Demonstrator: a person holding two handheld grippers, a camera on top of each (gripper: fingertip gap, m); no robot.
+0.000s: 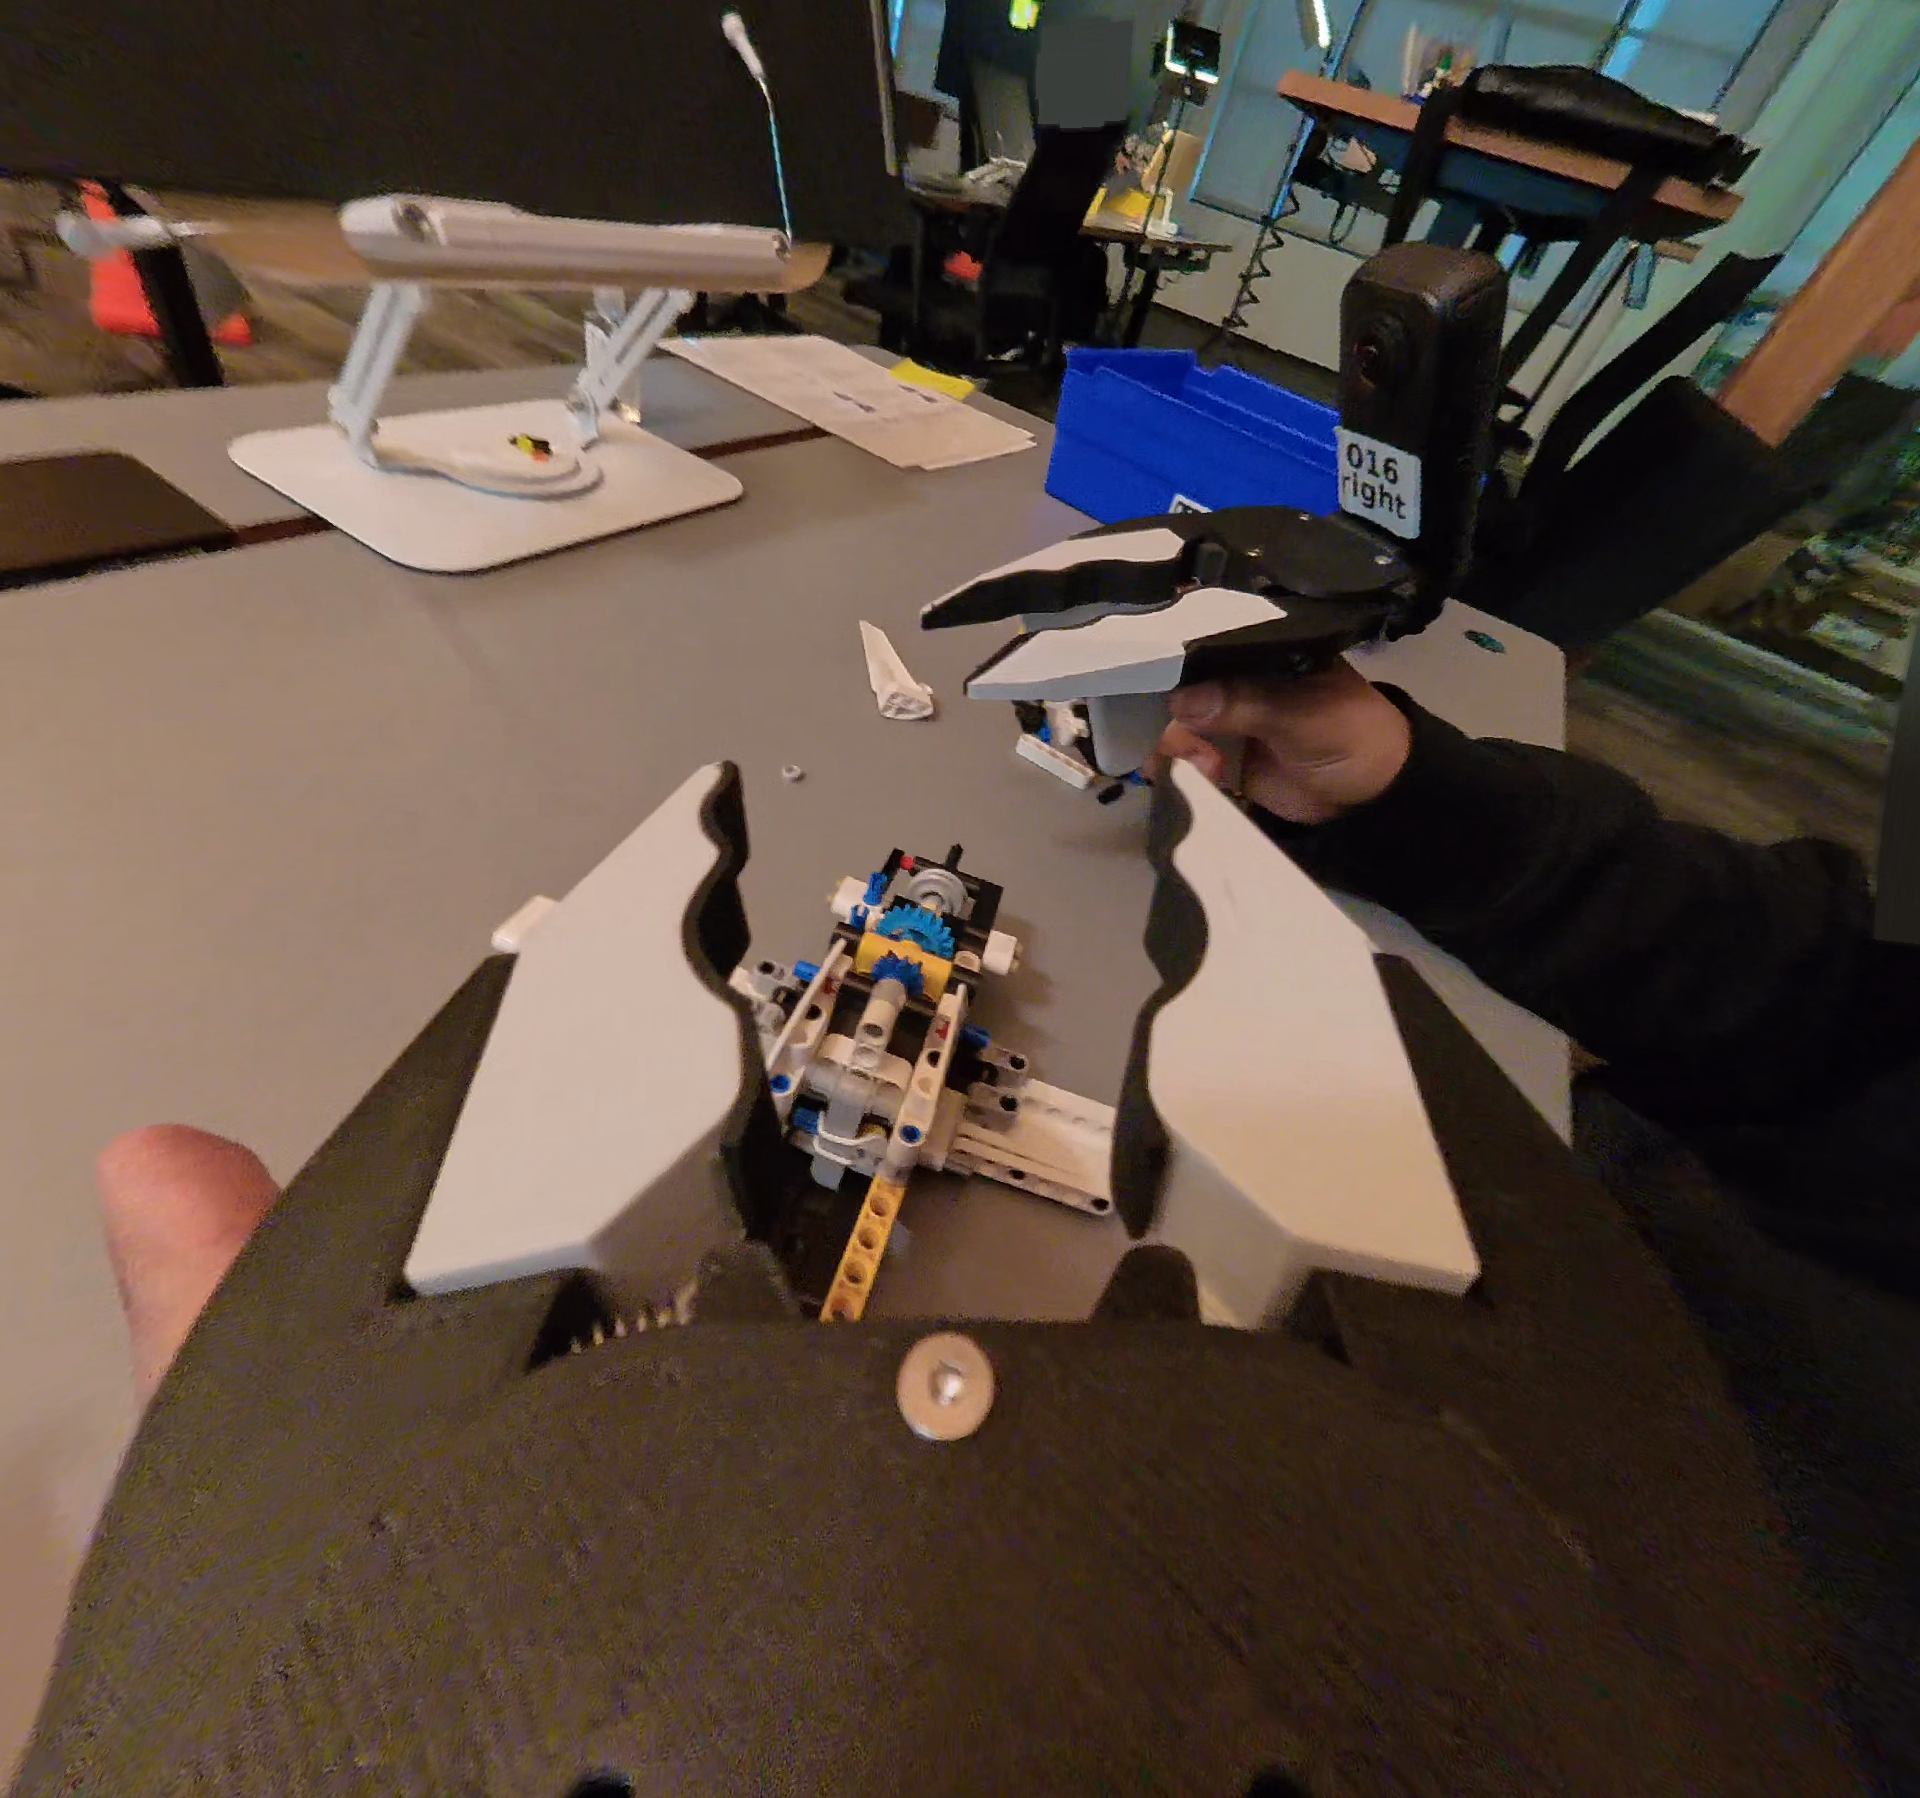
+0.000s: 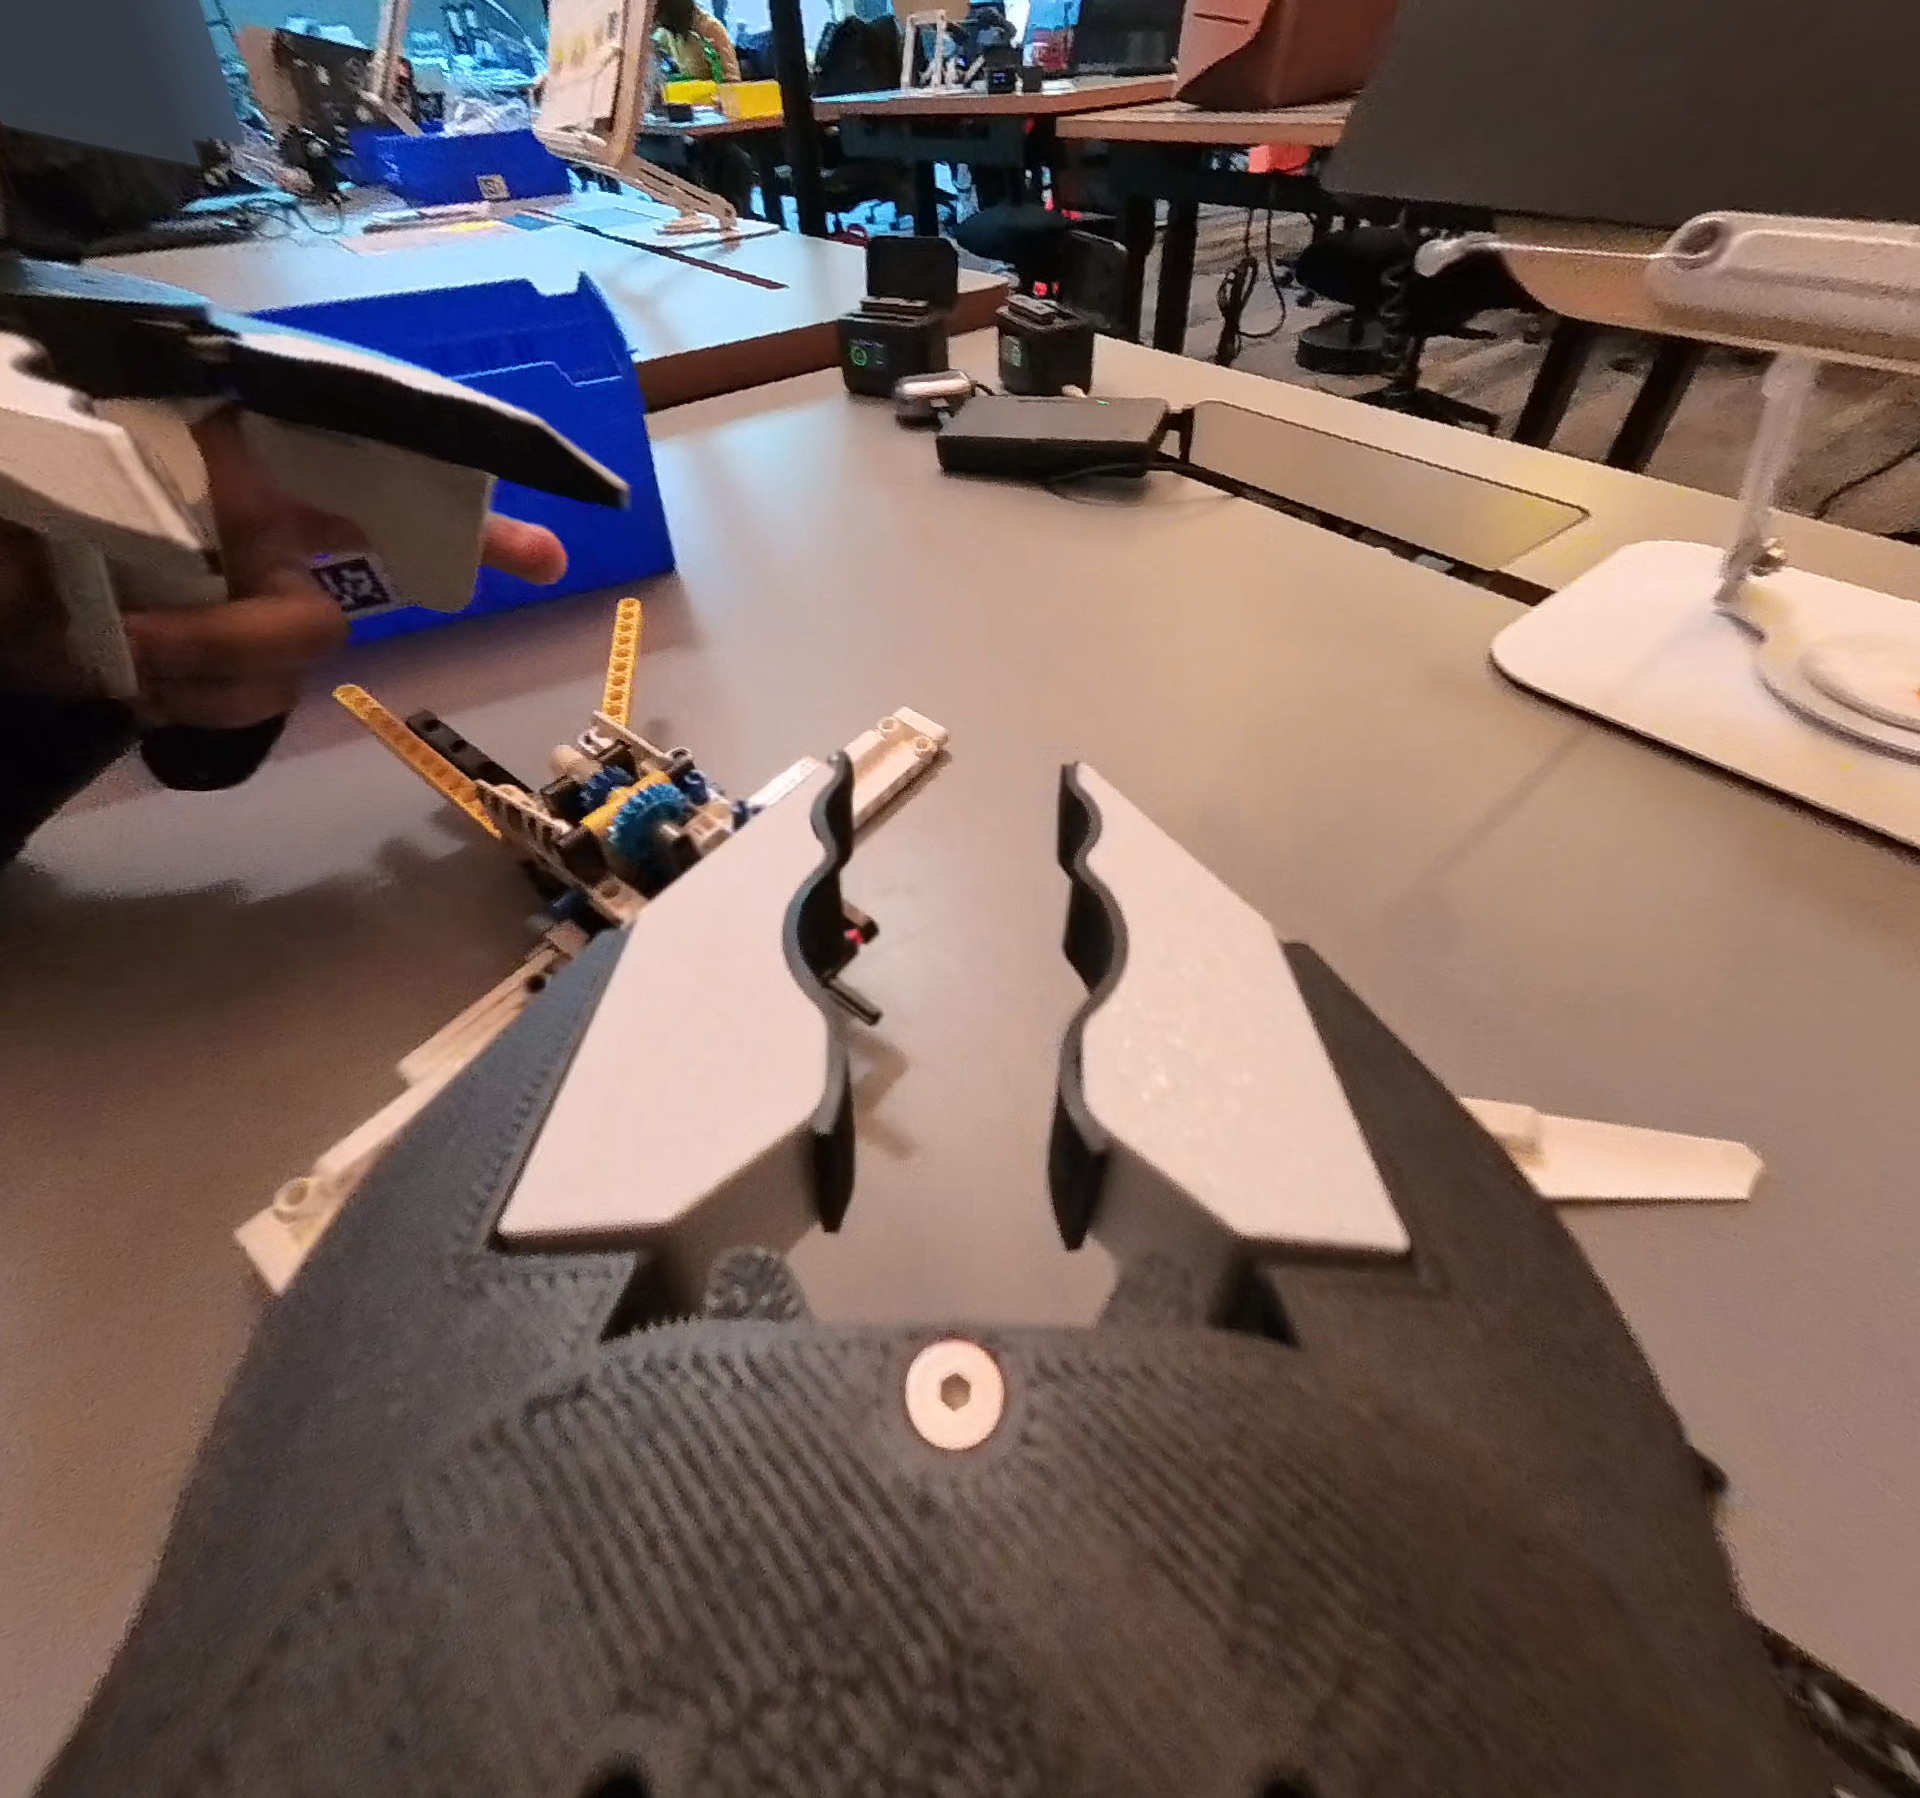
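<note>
Brick-built gear assembly (image 1: 904,1031), white, black and yellow beams with blue cogs: lying on grey bench (image 1: 416,761), framed by wide-spread fingers of left gripper (image 1: 945,792), untouched; right gripper (image 2: 951,777) part-open, nothing held, just beside; closure on assembly judged outstanding

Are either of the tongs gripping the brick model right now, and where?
Neither. Left tongs stand open over the brick model; right tongs are open over bare table.
</note>
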